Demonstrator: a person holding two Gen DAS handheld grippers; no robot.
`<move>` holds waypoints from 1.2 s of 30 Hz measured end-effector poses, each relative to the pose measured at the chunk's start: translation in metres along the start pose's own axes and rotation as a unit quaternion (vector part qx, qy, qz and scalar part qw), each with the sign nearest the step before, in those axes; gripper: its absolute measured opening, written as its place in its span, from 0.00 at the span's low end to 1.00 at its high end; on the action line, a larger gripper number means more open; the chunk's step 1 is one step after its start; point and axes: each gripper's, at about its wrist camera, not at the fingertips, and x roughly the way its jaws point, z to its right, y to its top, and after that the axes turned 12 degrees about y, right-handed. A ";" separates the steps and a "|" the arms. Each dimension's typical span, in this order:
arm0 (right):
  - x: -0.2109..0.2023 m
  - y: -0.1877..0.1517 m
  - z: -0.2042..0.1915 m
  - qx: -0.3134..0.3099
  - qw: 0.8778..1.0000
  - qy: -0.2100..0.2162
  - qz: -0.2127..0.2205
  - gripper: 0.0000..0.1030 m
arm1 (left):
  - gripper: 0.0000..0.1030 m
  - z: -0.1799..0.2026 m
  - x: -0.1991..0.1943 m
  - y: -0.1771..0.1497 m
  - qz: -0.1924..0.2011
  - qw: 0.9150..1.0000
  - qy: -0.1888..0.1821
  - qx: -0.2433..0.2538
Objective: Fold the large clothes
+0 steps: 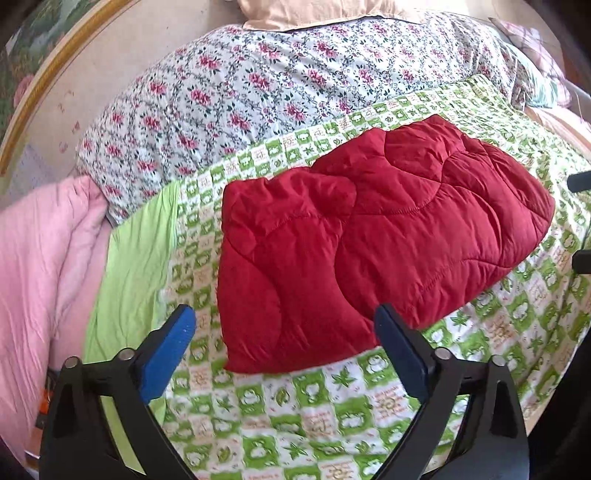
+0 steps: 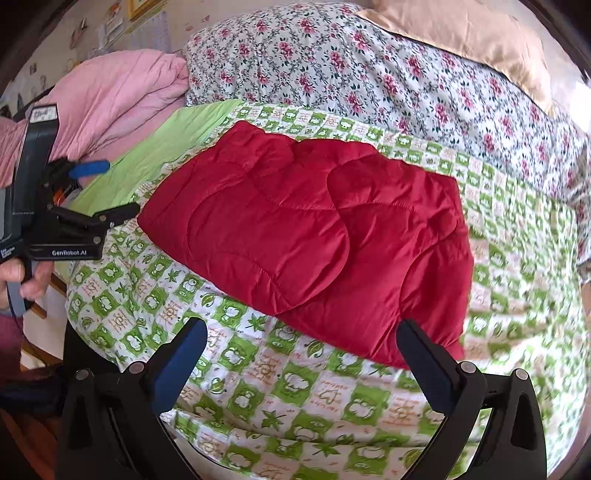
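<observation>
A red quilted garment [image 1: 369,236] lies folded into a thick flat bundle on the green and white patterned bed sheet [image 1: 295,413]. It also shows in the right wrist view [image 2: 314,236]. My left gripper [image 1: 284,325] is open and empty, its fingers just short of the bundle's near edge. My right gripper [image 2: 303,336] is open and empty, close to the bundle's near edge. The left gripper also shows at the left of the right wrist view [image 2: 107,188], open, held by a hand, apart from the garment.
A floral quilt [image 1: 277,85] is heaped behind the garment, with a tan pillow [image 1: 306,11] on top. A pink blanket [image 1: 37,266] and a lime green cloth [image 1: 136,258] lie on the left. The bed edge runs along the bottom right.
</observation>
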 end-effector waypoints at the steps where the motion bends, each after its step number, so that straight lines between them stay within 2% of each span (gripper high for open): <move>1: 0.000 0.000 0.002 -0.003 1.000 -0.001 -0.002 1.00 | 0.99 0.001 0.003 0.000 0.000 1.000 0.000 0.001; 12: 0.043 0.000 0.031 0.013 0.999 0.001 -0.037 1.00 | 0.99 0.022 0.055 0.002 -0.060 0.997 -0.037 -0.019; 20: 0.069 0.014 0.044 0.020 0.998 0.016 -0.050 1.00 | 0.99 0.029 0.071 0.011 -0.083 0.994 -0.063 -0.037; 36: 0.080 0.054 0.054 0.010 0.998 0.012 -0.054 1.00 | 0.99 0.017 0.079 0.035 -0.089 0.991 -0.081 -0.050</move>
